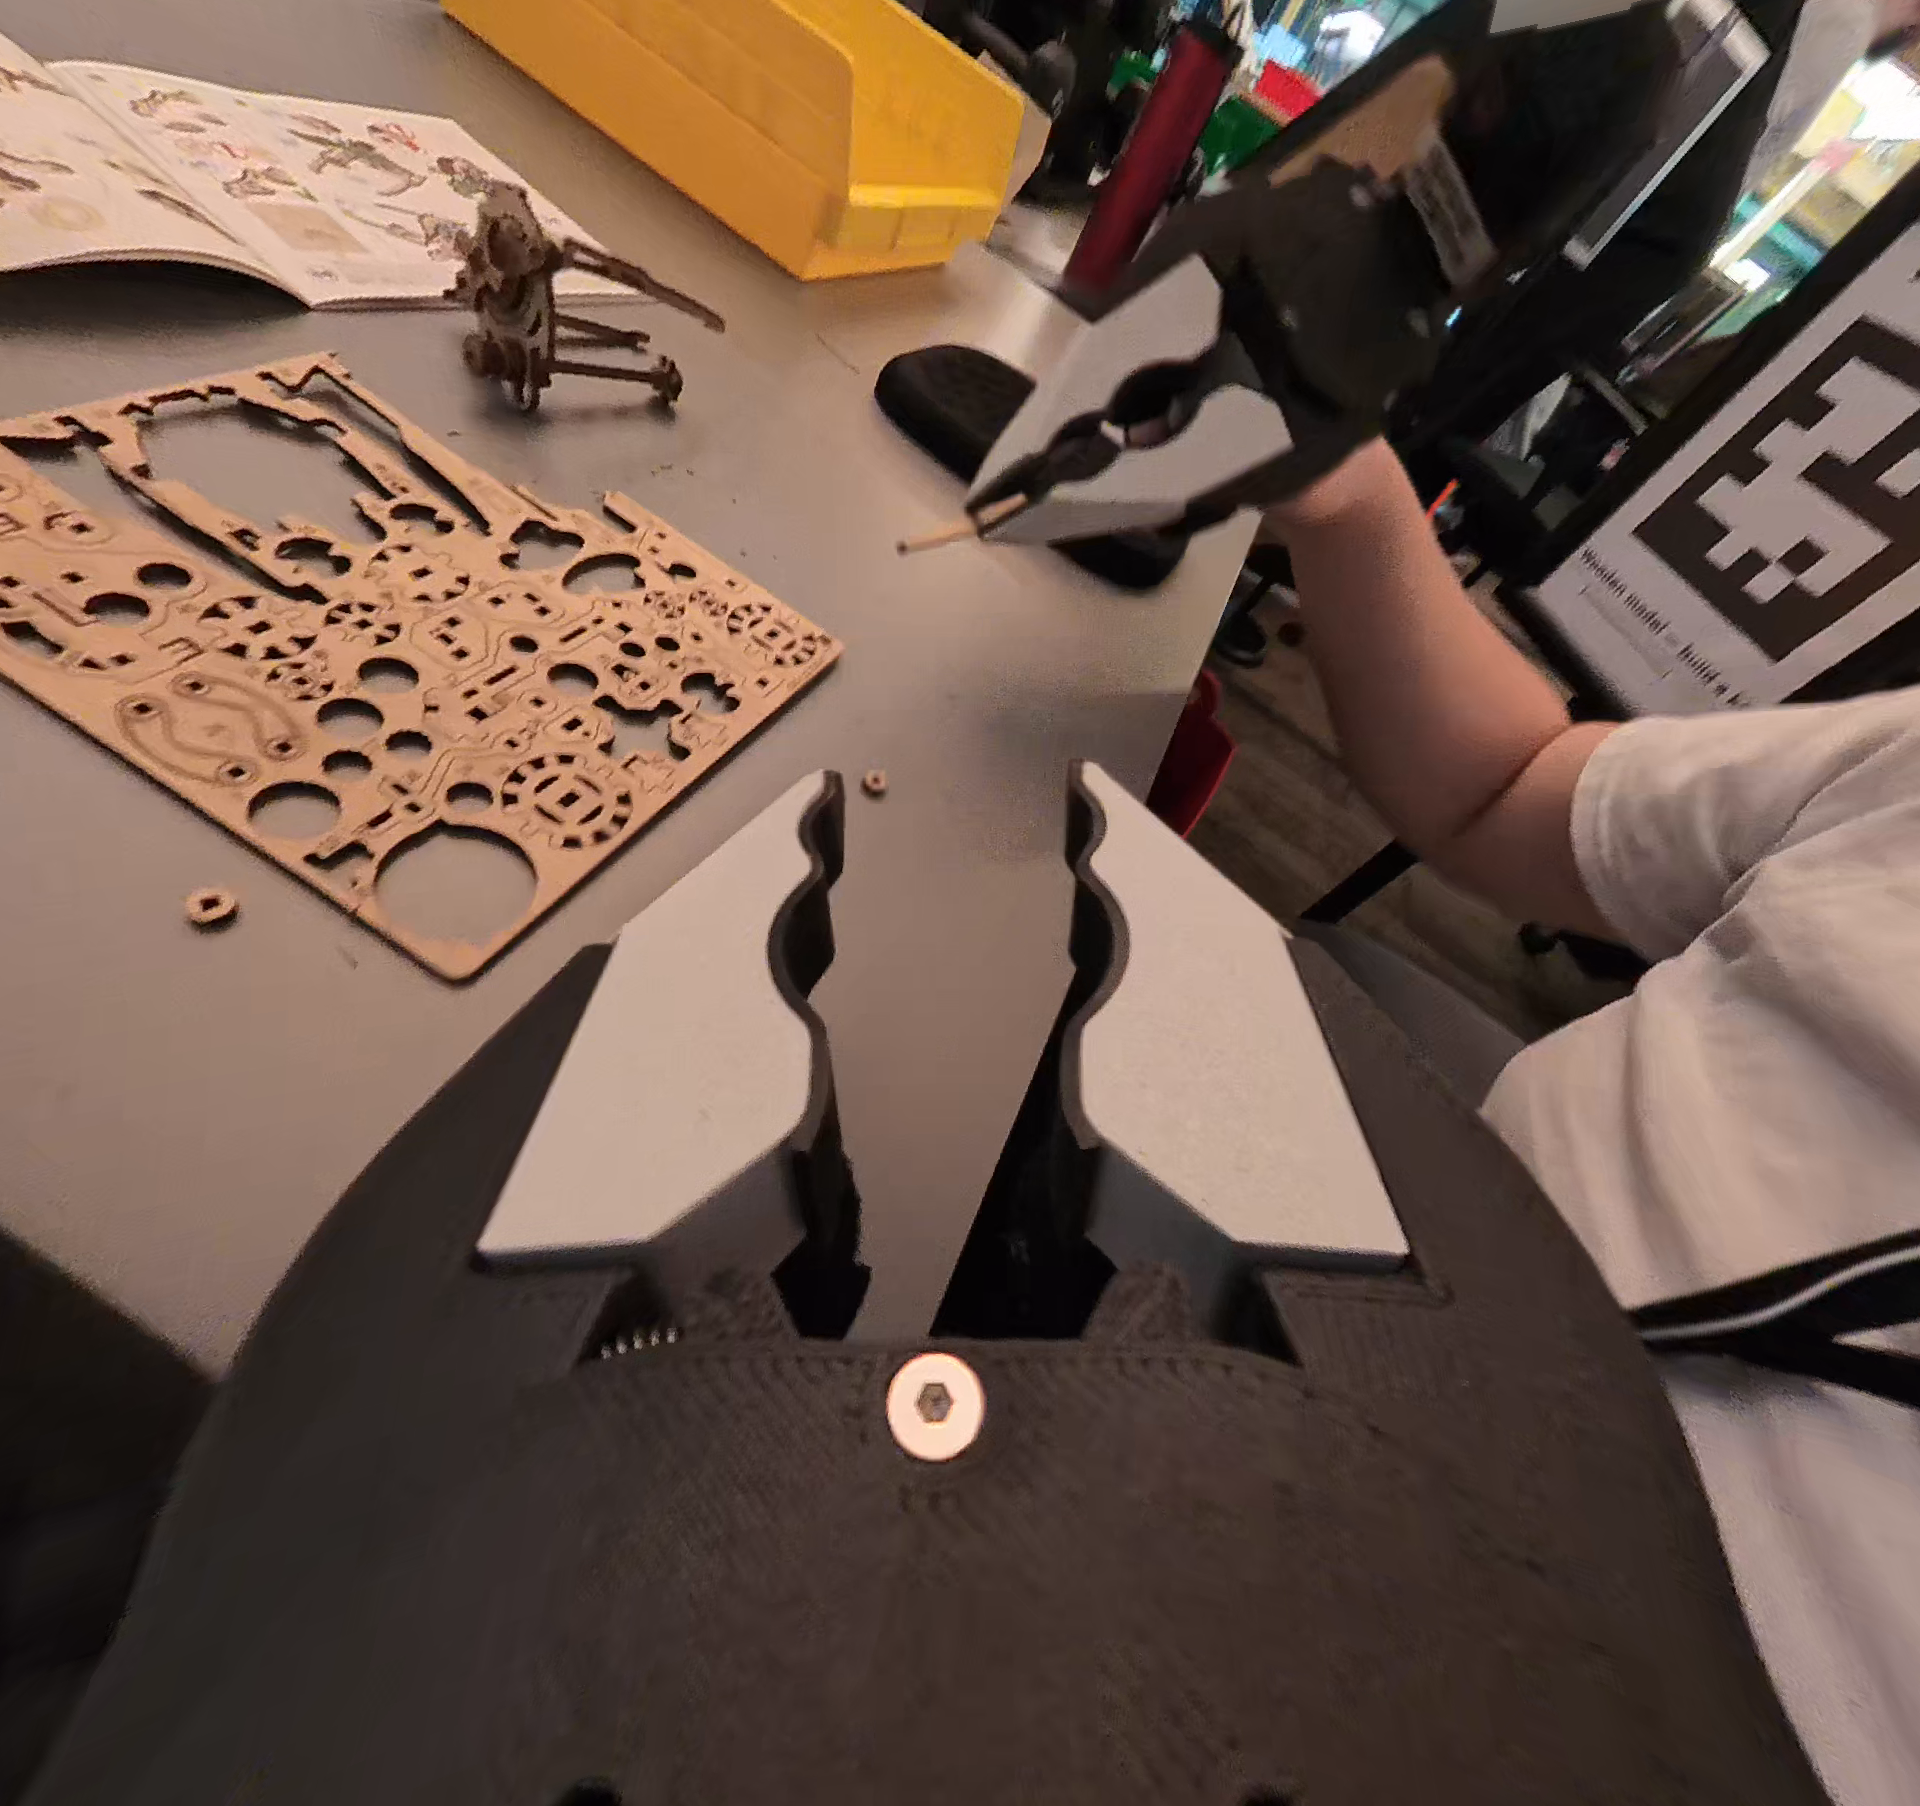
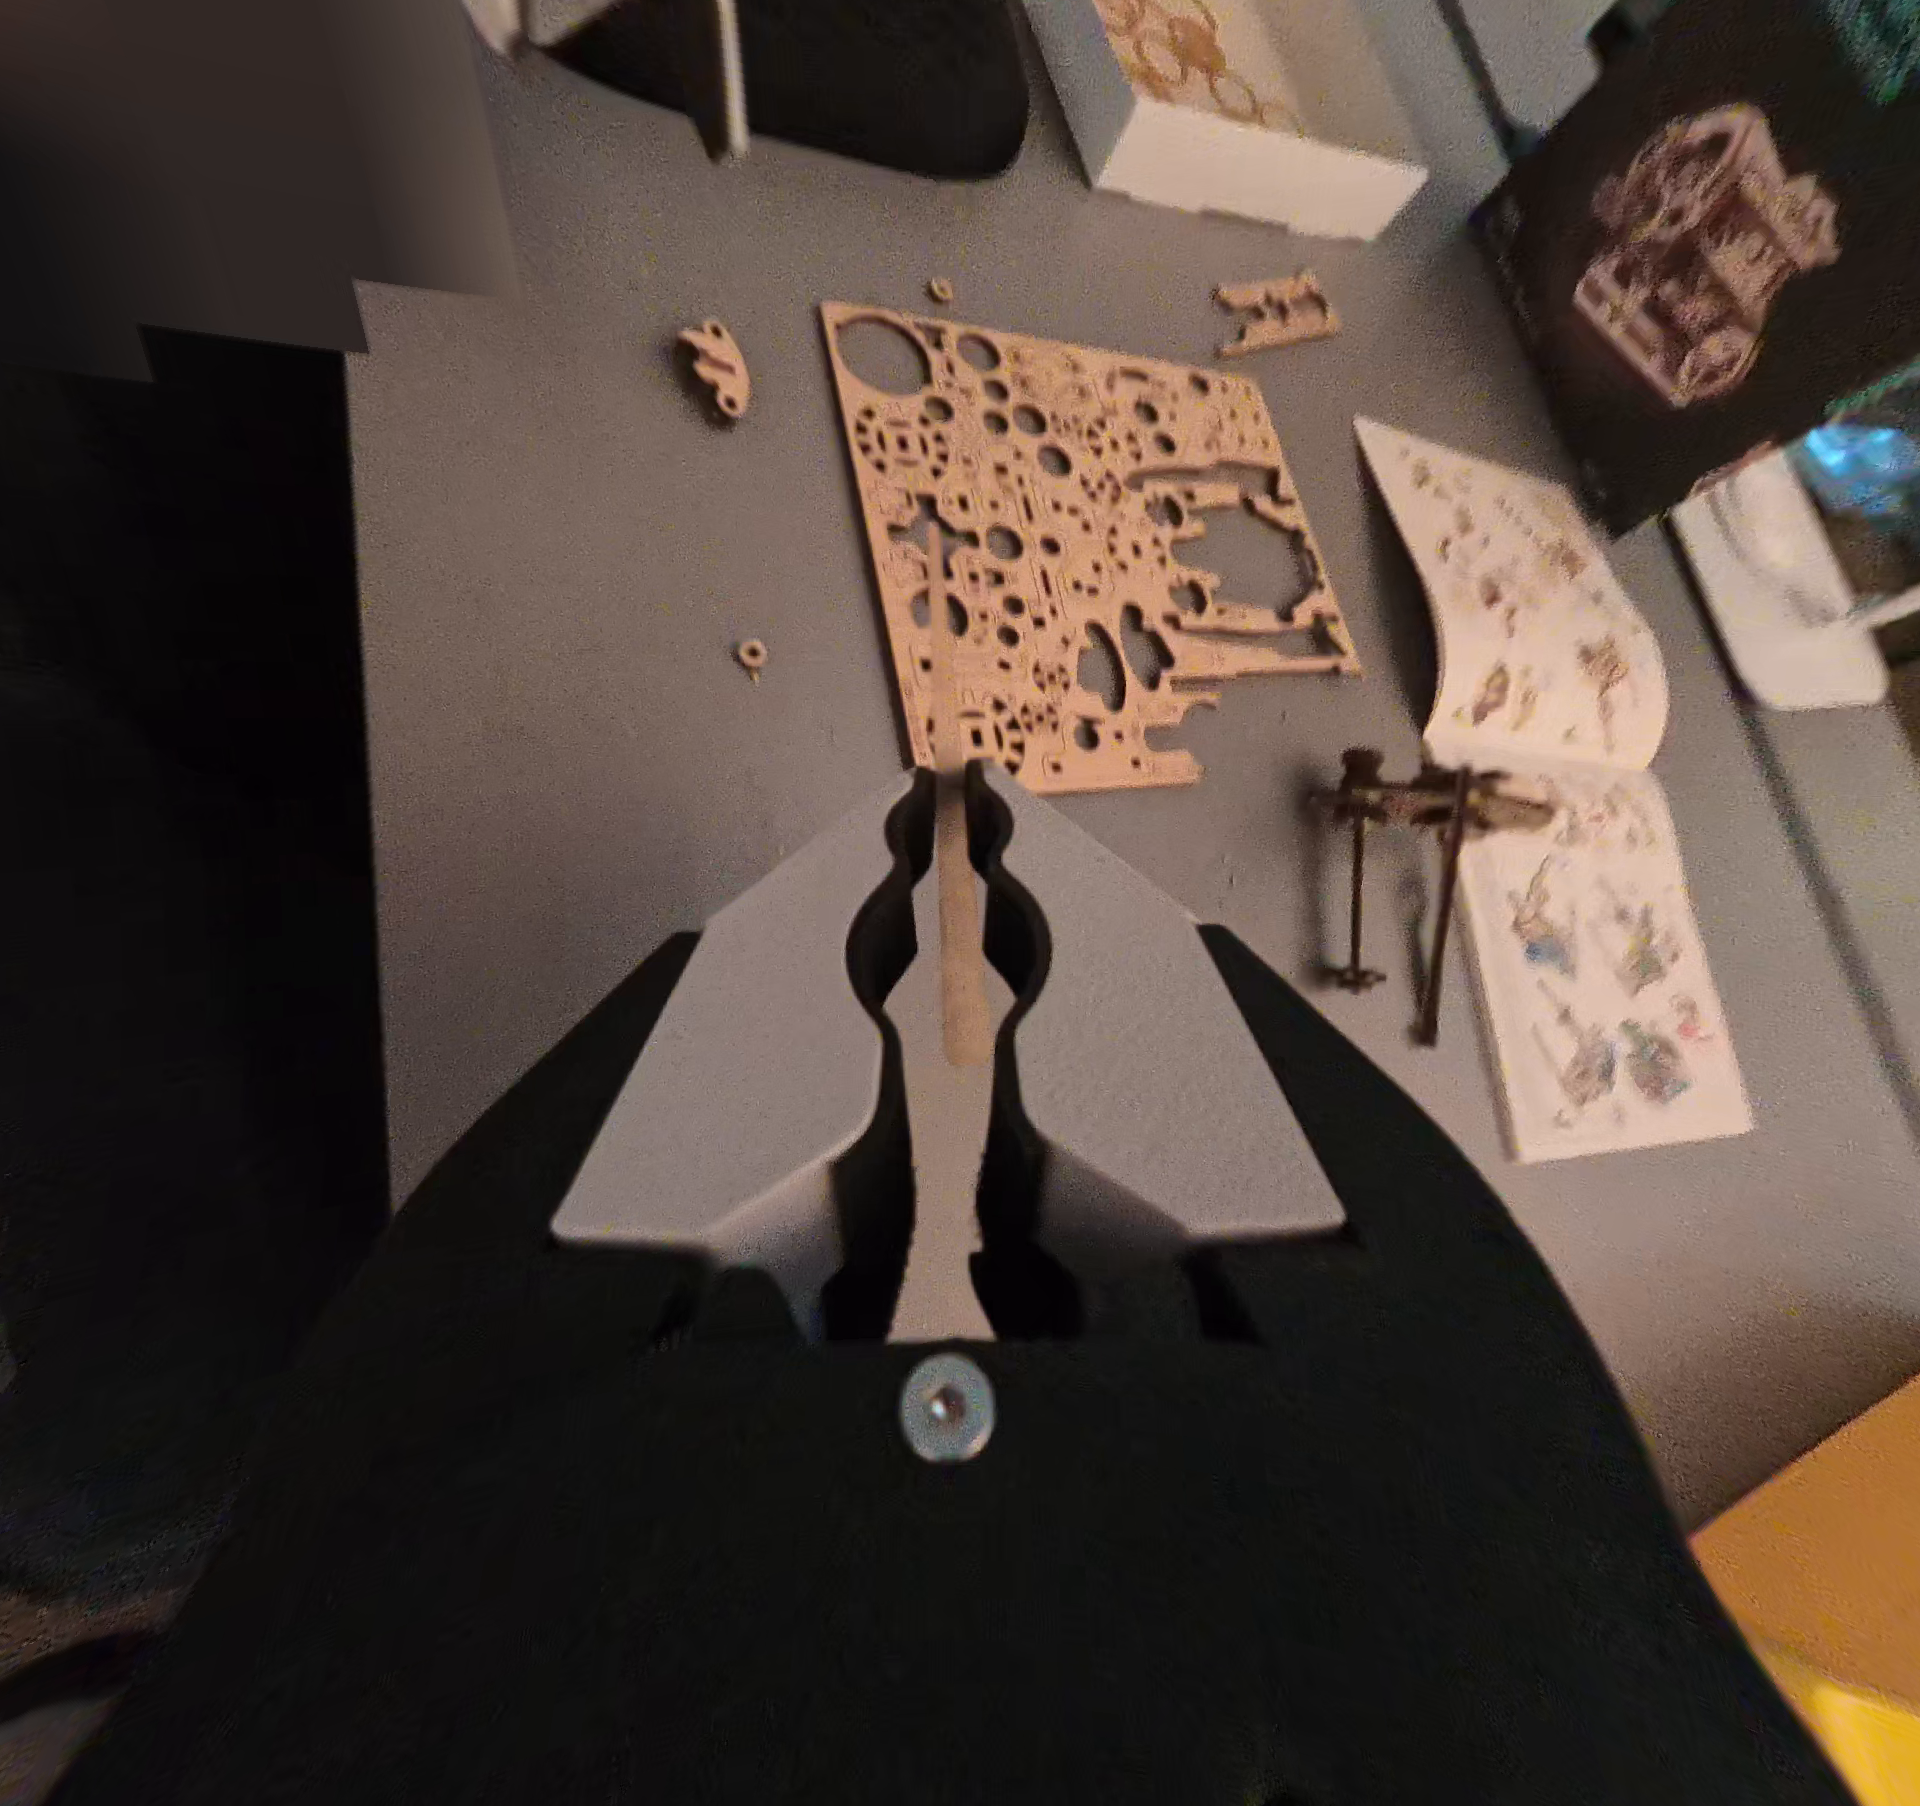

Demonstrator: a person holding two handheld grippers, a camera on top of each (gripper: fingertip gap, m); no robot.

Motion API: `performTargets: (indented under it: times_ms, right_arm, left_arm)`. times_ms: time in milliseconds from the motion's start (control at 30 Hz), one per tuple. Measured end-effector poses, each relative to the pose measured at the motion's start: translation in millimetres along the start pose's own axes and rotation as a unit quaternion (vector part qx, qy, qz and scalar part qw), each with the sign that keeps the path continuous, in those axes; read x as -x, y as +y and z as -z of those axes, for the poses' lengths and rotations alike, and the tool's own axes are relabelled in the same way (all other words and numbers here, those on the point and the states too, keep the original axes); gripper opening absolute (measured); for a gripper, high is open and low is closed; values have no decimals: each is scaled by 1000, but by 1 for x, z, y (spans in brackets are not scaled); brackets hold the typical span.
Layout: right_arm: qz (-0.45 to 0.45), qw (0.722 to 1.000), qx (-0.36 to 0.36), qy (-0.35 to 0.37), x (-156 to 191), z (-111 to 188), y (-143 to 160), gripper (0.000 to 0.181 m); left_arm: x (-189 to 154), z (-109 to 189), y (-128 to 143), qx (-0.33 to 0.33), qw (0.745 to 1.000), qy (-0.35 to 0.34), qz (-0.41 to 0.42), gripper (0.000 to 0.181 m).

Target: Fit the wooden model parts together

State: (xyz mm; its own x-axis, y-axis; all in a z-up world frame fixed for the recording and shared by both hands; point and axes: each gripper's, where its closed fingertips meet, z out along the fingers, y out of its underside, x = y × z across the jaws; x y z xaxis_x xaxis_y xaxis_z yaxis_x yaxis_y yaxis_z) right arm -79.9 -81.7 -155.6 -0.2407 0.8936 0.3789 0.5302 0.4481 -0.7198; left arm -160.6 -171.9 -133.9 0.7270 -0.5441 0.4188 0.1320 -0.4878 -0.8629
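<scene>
Wooden stick [image 2: 951, 883] sits pinched at the fingertips of the right gripper [image 2: 943, 774], held above the tabletop [image 2: 582, 717] near its edge by the person. The left gripper [image 1: 954, 785] hangs spread and empty by the punched sheet [image 1: 416, 655]. This looks like the fetch-a-mate step: the stick needs a small ring [image 1: 875, 782] or the dark part-built model [image 1: 530, 302] by the booklet [image 1: 208, 167].

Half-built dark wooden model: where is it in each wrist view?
Left wrist view: dark wooden model upper left, standing beside the open instruction booklet.
Right wrist view: dark wooden model right of centre, at the booklet's left edge.
Shared landmark: punched-out wooden parts sheet.
</scene>
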Motion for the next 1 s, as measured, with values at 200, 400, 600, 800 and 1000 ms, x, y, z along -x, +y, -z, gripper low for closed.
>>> performTargets:
  times_ms: [200,400,600,800,1000]
  right_arm:
    - [110,993,-48,23,28,-11,-53,4]
    - [157,985,-65,14,46,-21,-63,4]
    - [154,983,-96,-12,56,-24,-70,5]
    - [41,980,-126,-148,60,-20,-79,23]
    - [3,958,-118,-262,75,-27,-86,15]
  left_arm:
    - [-8,-31,-7,-13,998,37,41,42]
    - [-25,-35,-2,-18,991,106,76,17]
    - [-22,-31,8,-2,996,81,27,1]
    - [-29,-18,10,9,990,14,-142,1]
    - [-29,-11,14,35,965,-42,-258,2]
